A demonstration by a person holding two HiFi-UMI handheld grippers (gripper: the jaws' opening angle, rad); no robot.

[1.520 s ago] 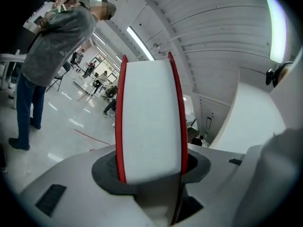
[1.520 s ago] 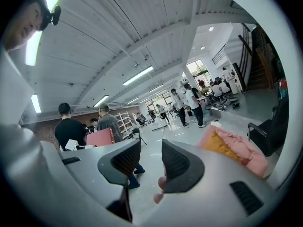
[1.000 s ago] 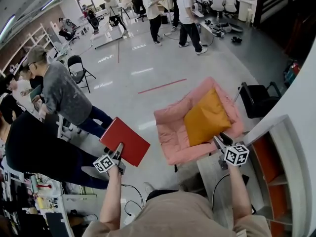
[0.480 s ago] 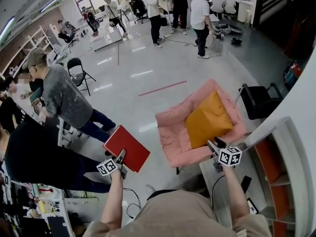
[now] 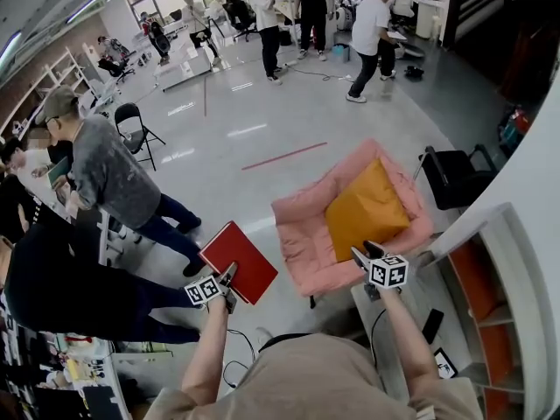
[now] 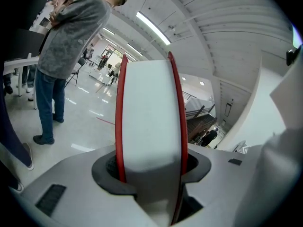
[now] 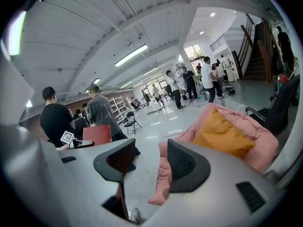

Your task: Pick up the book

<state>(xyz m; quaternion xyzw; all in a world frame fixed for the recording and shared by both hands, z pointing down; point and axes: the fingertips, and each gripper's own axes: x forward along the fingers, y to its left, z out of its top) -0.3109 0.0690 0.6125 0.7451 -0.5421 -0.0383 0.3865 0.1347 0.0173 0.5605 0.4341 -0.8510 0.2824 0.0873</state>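
Open lab hall: shelving (image 5: pixel 495 250), folding chair (image 5: pixel 134 117)

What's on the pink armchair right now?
An orange cushion lies on the pink armchair; nothing else shows there. Whatever is under the cushion is covered.

An orange cushion (image 5: pixel 366 208) lies on a pink armchair (image 5: pixel 302 232), a black office chair (image 5: pixel 452 180) near it.

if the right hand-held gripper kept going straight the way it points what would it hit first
Most likely the pink armchair: its near edge shows just past the open, empty jaws of the right hand-held gripper. Depth is unclear, so it might pass that edge and reach the floor instead.
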